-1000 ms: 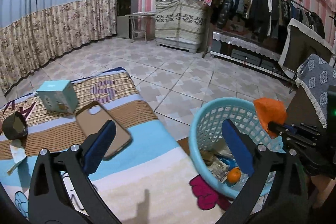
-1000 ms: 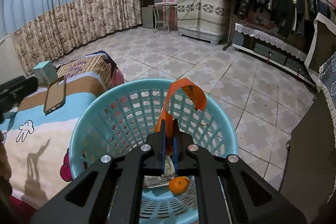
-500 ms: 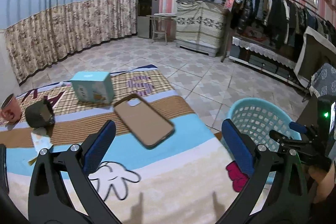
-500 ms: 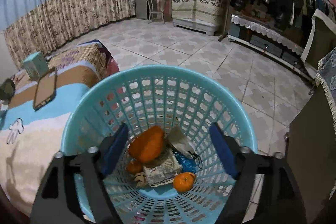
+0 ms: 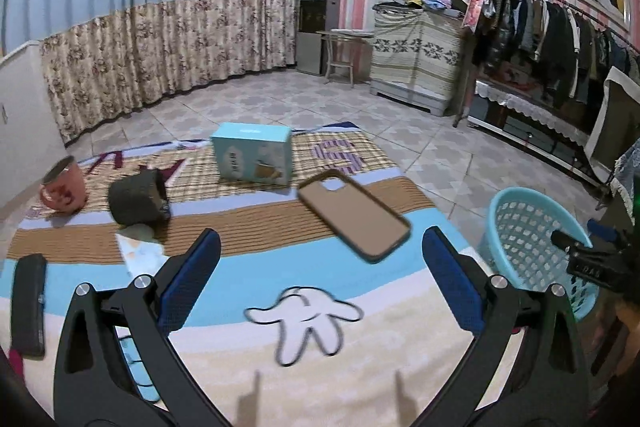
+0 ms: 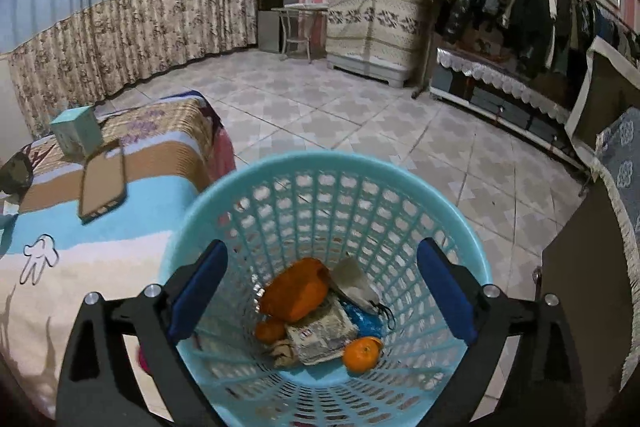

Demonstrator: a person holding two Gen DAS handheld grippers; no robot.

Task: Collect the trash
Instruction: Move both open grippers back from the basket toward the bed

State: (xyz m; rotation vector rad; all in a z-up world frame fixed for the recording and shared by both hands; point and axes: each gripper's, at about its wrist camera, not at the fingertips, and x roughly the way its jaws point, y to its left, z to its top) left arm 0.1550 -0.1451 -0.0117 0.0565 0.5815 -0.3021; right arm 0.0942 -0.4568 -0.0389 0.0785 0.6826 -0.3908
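Left gripper (image 5: pixel 320 281) hangs over the blanket (image 5: pixel 280 367) with jaws spread wide, nothing between them. From the left lie a pink mug (image 5: pixel 64 185), a dark crumpled lump (image 5: pixel 138 197), a scrap of paper (image 5: pixel 140 255), a blue box (image 5: pixel 252 159) and a phone case (image 5: pixel 354 219). Right gripper (image 6: pixel 320 291) has just been opening, released and empty above the blue basket (image 6: pixel 248 183). The orange peel (image 6: pixel 296 291) lies inside, among wrappers and a tangerine (image 6: pixel 362 353).
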